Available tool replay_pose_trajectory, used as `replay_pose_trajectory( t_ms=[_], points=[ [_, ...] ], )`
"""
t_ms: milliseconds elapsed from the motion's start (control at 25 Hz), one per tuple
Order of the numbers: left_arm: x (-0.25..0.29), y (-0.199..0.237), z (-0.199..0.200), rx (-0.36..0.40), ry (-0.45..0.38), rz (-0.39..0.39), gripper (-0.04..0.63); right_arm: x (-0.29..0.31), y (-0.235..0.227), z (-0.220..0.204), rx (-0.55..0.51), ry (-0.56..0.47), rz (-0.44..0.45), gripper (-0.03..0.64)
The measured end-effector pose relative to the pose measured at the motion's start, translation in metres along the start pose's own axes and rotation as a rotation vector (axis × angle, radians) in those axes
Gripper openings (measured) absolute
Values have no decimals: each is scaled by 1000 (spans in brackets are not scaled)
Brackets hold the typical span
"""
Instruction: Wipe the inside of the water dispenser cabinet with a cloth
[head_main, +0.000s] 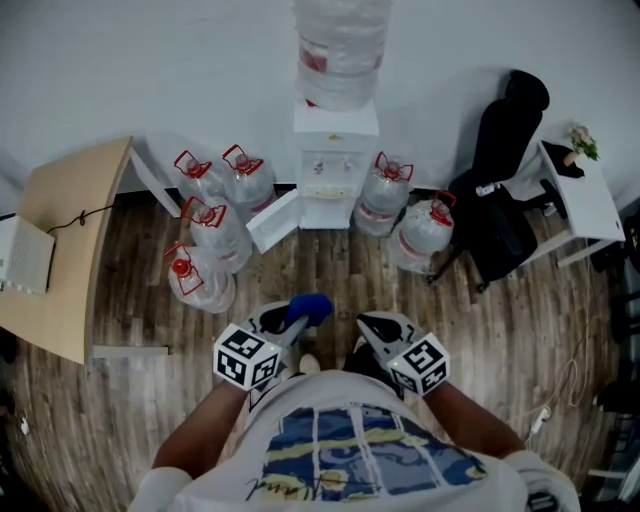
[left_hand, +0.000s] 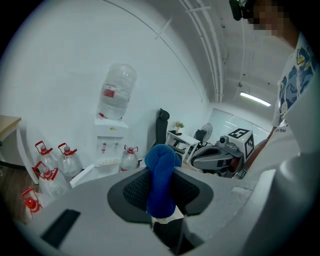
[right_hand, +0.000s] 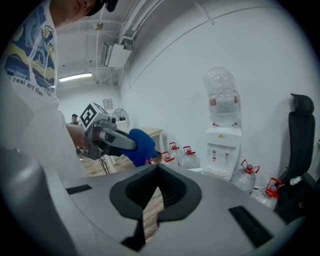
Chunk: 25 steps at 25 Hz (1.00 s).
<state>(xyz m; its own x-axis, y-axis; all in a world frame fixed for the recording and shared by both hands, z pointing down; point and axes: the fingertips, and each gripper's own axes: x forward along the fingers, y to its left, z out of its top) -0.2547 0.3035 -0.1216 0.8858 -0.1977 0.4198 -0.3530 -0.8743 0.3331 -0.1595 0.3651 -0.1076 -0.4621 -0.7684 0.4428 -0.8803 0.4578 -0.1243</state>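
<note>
**Item 1: left gripper** (left_hand: 161, 186). Its fingers are pinched on the cloth (left_hand: 162, 172). The cloth is a blue roll standing up from between the pads, and its long axis runs out along the fingers and past their tips.

**Item 2: right gripper** (right_hand: 159, 172). Its fingers are pressed together with nothing between them. It sits just beside my left gripper, level with it.

**Item 3: dispenser** (head_main: 335, 165). It stands dead ahead of both sets of fingertips, well apart from them across open floor (head_main: 330, 265) and against the far wall. Neither gripper looks nearer to it than the other.

**Item 4: cabinet** (head_main: 325, 210). This is the low part of the dispenser under the taps, so it lies ahead of and below the line my fingers point along. Its door (head_main: 272, 222) hangs open toward my left gripper's side. I cannot make out the inside from here.

**Item 5: bottles** (head_main: 205, 245). They are clustered on both sides of the dispenser, leaving a lane straight in front of the fingers.

**Note.** In my judgement the approach belongs to the left gripper, since it carries the cloth. It would go forward and down, cloth end first, and keep to the inside of the open door. The right gripper is free to steady the door.
</note>
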Motion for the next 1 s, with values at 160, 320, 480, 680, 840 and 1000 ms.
replay_pose_trajectory(
  t_ms=[160, 320, 480, 680, 840, 1000],
  points=[
    [-9, 3, -4, 3, -4, 7, 94, 1, 7, 6, -1, -8, -2, -1],
    [-19, 9, -8, -11, -16, 29, 94, 5, 10, 10, -9, -15, 4, -2],
    [-32, 16, -15, -31, -23, 50, 94, 13, 16, 9, -22, -4, 22, -2],
    [-38, 18, -19, -44, -33, 64, 94, 20, 20, 12, -33, -4, 38, -2],
    [-42, 16, -23, -49, -38, 63, 94, 21, 27, 11, -37, 8, 46, -2],
    [-44, 16, -23, -47, -40, 59, 94, 21, 28, 11, -46, 8, 44, -2]
  ],
)
